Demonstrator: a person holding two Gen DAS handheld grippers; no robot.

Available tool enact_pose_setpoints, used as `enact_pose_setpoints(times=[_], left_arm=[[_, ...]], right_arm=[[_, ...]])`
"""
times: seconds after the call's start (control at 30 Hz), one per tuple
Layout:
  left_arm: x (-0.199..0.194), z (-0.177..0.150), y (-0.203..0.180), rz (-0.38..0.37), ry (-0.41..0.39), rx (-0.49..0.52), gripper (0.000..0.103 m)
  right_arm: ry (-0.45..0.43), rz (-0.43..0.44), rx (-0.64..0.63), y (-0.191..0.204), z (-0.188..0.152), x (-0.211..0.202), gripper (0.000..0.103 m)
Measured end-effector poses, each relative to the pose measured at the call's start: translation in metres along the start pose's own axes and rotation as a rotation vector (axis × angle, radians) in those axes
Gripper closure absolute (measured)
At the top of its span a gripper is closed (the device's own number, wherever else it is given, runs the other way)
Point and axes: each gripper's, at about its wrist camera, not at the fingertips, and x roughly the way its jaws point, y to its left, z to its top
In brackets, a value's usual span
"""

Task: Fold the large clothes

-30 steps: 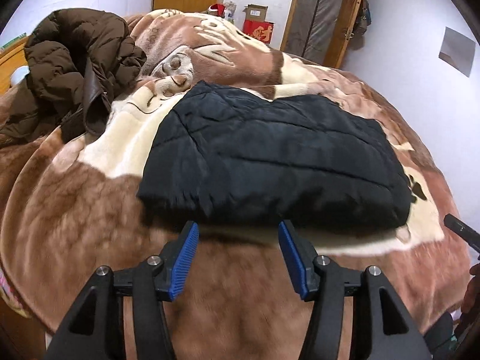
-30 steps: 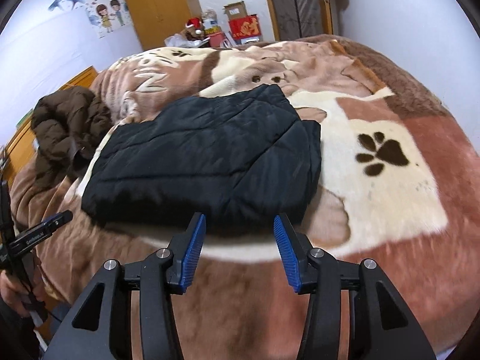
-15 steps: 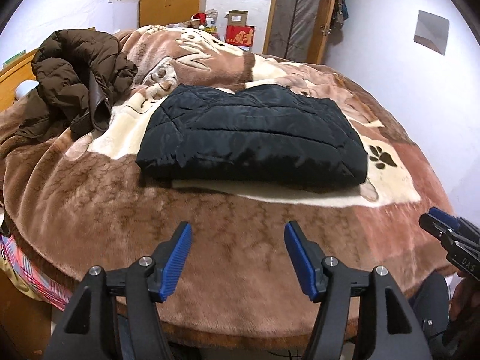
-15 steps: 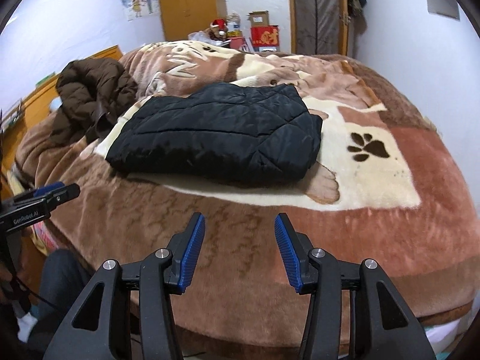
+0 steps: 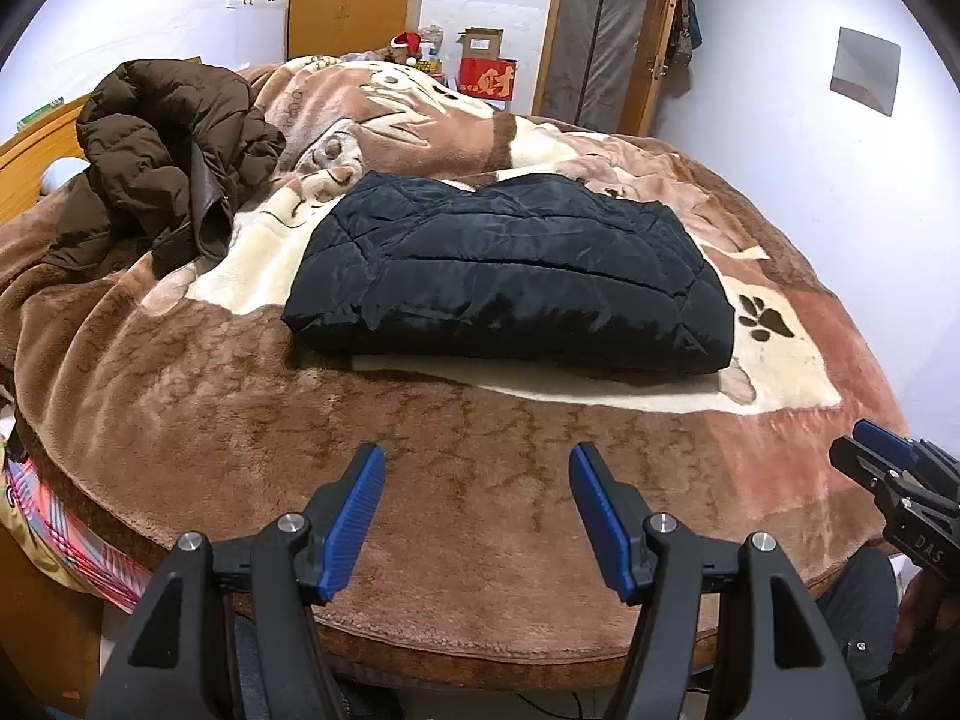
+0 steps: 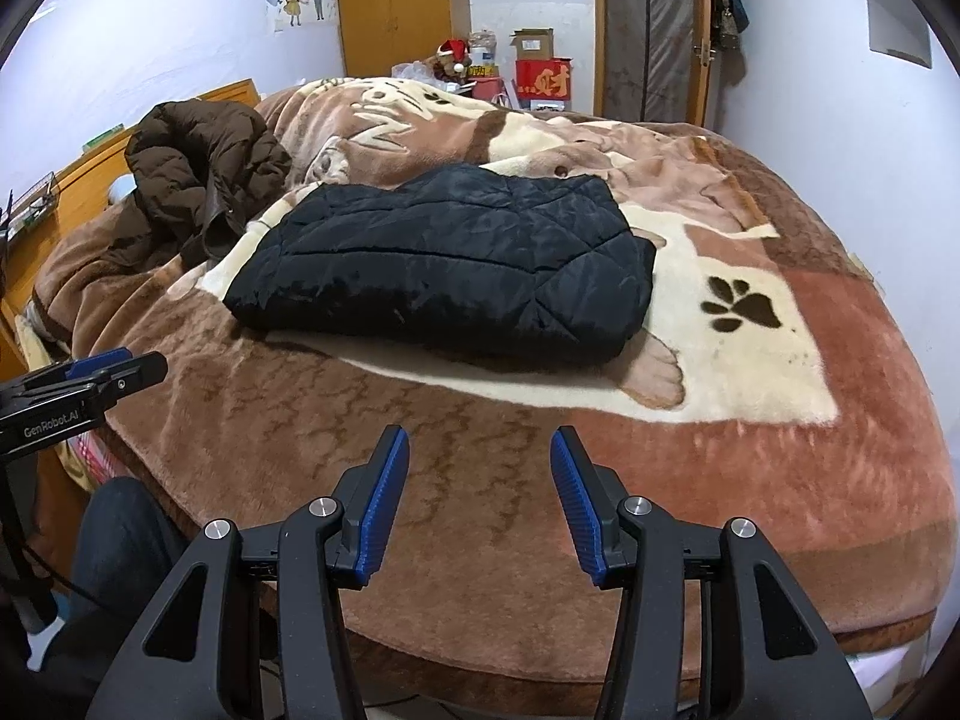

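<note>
A black quilted jacket lies folded into a flat rectangle in the middle of the bed; it also shows in the right wrist view. My left gripper is open and empty above the bed's near edge, well short of the jacket. My right gripper is open and empty too, also back from the jacket. The right gripper shows at the right edge of the left wrist view, and the left gripper at the left edge of the right wrist view.
A crumpled brown puffer coat lies at the bed's far left, also in the right wrist view. A brown and cream plush blanket covers the bed. Boxes, a wardrobe and a door stand behind.
Both grippers have pulled back from the folded black jacket toward the bed's near edge and risen, staying open. The jacket has not moved.
</note>
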Motion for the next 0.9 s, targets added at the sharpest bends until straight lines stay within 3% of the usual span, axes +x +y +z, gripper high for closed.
enact_pose_setpoints(times=[0.9], left_arm=[[0.009, -0.004, -0.002, 0.017, 0.018, 0.004, 0.037]], right_arm=[[0.054, 0.016, 0.014, 0.002, -0.005, 0.015, 0.053]])
